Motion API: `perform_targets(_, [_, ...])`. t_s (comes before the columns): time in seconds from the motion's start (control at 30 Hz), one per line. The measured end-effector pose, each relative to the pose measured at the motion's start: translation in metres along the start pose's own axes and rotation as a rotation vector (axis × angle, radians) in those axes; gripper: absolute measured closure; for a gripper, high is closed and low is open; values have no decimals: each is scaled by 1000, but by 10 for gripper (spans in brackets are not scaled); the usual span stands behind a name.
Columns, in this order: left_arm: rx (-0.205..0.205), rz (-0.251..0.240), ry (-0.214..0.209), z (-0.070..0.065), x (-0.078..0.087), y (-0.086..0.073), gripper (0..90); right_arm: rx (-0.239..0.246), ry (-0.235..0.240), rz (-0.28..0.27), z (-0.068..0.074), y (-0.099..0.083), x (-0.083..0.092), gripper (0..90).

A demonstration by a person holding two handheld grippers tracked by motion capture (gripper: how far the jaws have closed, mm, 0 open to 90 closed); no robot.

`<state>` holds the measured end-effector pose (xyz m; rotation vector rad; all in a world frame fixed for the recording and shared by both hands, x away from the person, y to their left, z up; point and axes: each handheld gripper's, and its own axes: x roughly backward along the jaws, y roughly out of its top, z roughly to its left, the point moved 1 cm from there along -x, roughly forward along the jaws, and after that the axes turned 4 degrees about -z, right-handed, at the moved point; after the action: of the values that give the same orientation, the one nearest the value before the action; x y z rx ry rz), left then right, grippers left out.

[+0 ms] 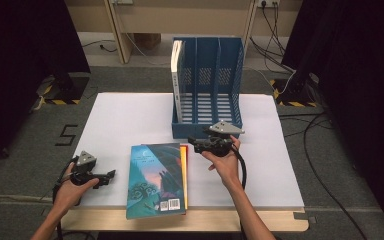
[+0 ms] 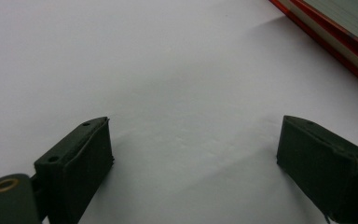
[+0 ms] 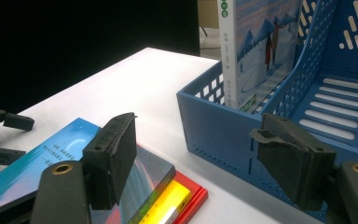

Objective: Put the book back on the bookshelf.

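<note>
While the stacked books [image 1: 157, 179] lie flat before the blue file rack [image 1: 207, 87], right gripper [image 1: 195, 143] and left gripper [image 1: 111, 176] stand released, grasping nothing

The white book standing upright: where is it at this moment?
In the high view the white book stands upright in the leftmost compartment of the blue file rack, at the far middle of the table; the right gripper view shows it there too.

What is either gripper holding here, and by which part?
Nothing is held. The left gripper stands open over bare table, and the right gripper is open too, above the books.
</note>
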<state>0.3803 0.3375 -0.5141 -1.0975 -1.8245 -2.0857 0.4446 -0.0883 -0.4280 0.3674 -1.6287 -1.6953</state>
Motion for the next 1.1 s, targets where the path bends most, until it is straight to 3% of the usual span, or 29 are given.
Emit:
perform_targets(0.63, [-3, -2, -4, 0, 1, 0, 111, -42, 18, 0, -3, -12, 16, 270])
perform_targets(1.1, [8, -25, -82, -15, 8, 3, 146, -68, 33, 14, 0, -25, 32, 266])
